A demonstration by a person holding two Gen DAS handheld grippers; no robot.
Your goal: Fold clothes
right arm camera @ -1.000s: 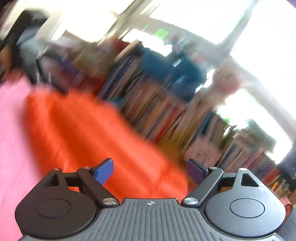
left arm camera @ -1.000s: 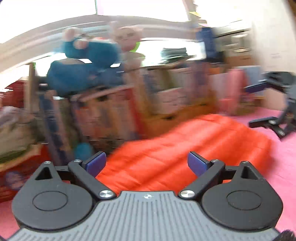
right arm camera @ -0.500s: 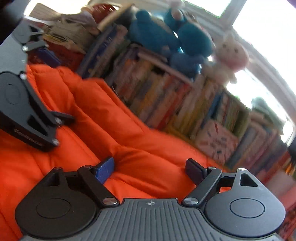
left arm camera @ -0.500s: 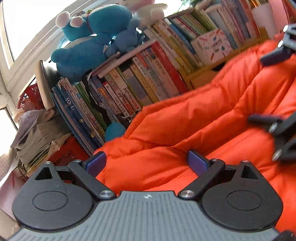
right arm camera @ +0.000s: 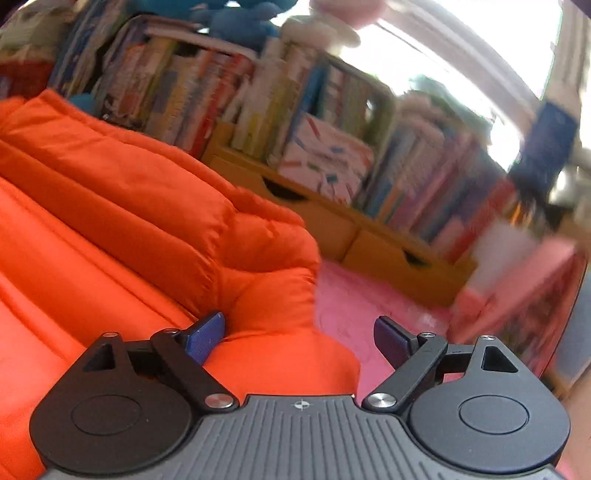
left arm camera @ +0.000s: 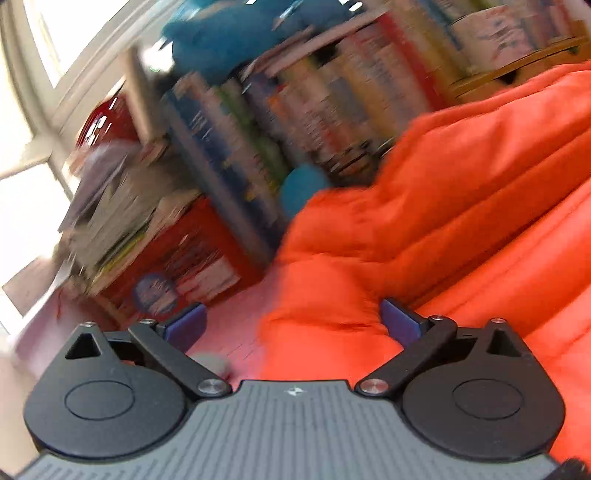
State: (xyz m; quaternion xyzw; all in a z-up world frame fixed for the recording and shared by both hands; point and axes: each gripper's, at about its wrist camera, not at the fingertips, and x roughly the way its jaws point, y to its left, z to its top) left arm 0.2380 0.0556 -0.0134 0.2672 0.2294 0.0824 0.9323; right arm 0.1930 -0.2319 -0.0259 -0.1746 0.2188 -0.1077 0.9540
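Observation:
A puffy orange quilted jacket [left arm camera: 461, 206] lies on a pink mat [left arm camera: 236, 332]. In the left wrist view my left gripper [left arm camera: 291, 325] hovers low over the jacket's left edge. Its jaws are opening, with orange fabric lying between the blue pads and neither pad pressing on it. In the right wrist view the same jacket [right arm camera: 122, 221] fills the left half. My right gripper [right arm camera: 299, 336] sits over its right corner above the pink mat [right arm camera: 369, 306]. These jaws are opening too; the left pad is close beside a fold of fabric, the right pad over bare mat.
A low wooden shelf [right arm camera: 332, 221] packed with books [left arm camera: 288, 110] runs along the back of the mat. Blue plush toys [left arm camera: 229, 33] sit on top. A stack of papers [left arm camera: 122, 214] and a red box [left arm camera: 195, 266] stand at the left end.
Both grippers have sunk and swung outward to opposite ends of the jacket. Neither gripper shows in the other's view any more. Both views came closer to the fabric.

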